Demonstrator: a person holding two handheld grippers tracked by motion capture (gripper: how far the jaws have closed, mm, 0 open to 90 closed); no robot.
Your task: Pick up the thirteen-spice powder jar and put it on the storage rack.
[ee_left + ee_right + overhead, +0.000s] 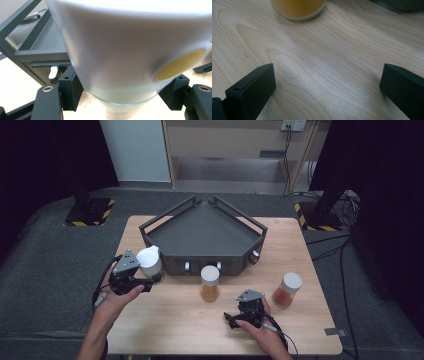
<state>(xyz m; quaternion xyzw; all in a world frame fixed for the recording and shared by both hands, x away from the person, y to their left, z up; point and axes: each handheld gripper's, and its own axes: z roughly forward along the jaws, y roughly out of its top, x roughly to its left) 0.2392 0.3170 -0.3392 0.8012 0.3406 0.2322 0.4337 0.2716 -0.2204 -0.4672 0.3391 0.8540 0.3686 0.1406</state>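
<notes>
Currently the left gripper (146, 281) clamps the white-lidded jar (149, 260) at the glass just under its lid, jar held just off the front-left corner of the dark tray (202, 236). Probable step: place it in the tray. Lift clear of the raised rail, keep it upright, don't loosen until it sits flat on the tray floor. Lid is smooth matte plastic, body clear glass: slippery, so keep squeeze steady. Right gripper (231, 319) rests on the wooden table (165, 320), jaws wide apart, empty, facing the yellow-filled jar (209, 283). Orange-filled jar (287, 290) stands farther right.
</notes>
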